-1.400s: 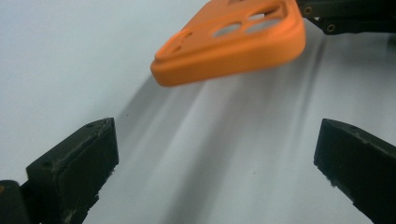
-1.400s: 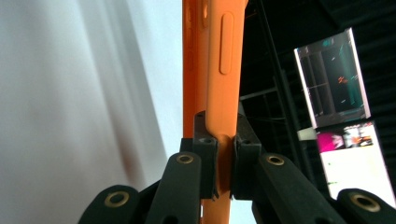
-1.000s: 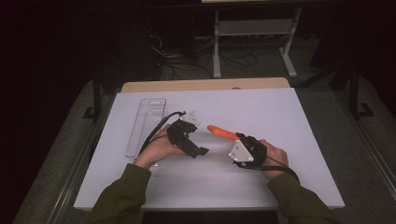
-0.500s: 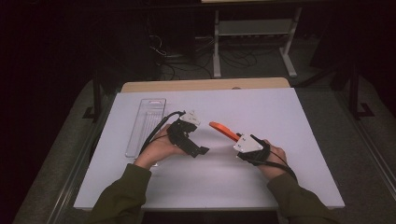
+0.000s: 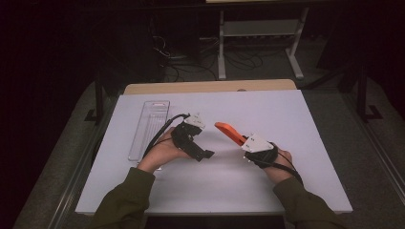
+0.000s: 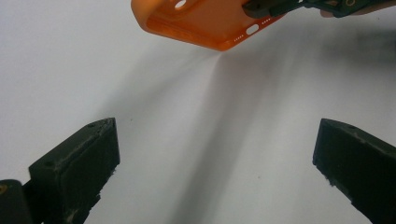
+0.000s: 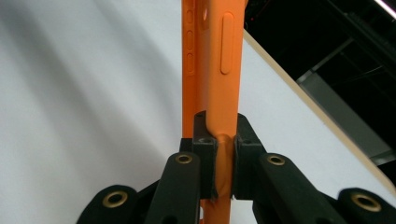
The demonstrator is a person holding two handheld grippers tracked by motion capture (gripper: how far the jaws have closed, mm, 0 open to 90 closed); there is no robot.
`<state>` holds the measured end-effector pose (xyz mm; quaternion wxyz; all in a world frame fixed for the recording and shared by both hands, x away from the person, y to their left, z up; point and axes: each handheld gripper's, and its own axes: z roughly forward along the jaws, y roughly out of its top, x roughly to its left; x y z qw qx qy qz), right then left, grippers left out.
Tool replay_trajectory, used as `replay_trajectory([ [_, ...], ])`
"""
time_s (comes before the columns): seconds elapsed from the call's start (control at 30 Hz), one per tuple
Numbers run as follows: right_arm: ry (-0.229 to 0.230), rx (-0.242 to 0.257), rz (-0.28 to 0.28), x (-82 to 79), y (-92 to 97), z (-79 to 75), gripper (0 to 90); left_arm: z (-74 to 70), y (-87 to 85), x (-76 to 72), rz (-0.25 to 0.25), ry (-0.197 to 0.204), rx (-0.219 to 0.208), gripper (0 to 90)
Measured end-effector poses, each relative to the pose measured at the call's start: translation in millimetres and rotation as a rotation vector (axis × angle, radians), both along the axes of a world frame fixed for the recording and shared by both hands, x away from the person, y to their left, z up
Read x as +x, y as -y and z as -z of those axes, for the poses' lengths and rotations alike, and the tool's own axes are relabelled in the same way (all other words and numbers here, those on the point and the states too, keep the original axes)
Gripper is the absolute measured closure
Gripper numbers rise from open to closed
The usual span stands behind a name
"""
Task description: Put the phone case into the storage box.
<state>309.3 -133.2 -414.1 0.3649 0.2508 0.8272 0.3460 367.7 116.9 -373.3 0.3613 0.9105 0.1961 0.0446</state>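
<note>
clear plastic tray (image 5: 149,128) on white table (image 5: 286,114), metal shelf frame (image 5: 260,38) behind

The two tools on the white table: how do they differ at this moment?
The right tool is shut on the orange phone case; the left tool holds nothing. The right tool's jaws stand nearly together, the left tool's jaws wide apart. Both are black, hand-held, above the white table.

1 orange phone case (image 5: 229,133), 1 clear plastic tray (image 5: 149,129), 2 grippers (1 per hand), 1 white table (image 5: 286,119)
</note>
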Motion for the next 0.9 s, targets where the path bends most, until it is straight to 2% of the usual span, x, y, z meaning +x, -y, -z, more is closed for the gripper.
replay_trajectory([
  [0.23,-0.056,0.088,0.018,2.7,2.9,-2.0,81.7,0.3,0.8,-1.1,-0.012,-0.007,-0.014,0.0],
  [0.3,-0.086,0.127,0.027,2.9,3.5,-2.6,81.8,0.4,0.9,-1.2,-0.018,-0.009,-0.017,0.0],
  [0.47,-0.119,0.186,0.024,5.9,7.4,-3.2,81.7,-0.5,-0.3,-0.3,-0.006,-0.002,-0.001,0.0],
  [0.73,-0.177,0.266,0.032,9.6,13.3,-3.5,81.6,0.0,0.6,-0.7,-0.015,-0.004,-0.008,0.0],
  [0.9,-0.215,0.344,0.048,10.4,15.0,-4.4,81.6,-0.4,0.4,-0.6,-0.018,-0.003,-0.012,0.0],
])
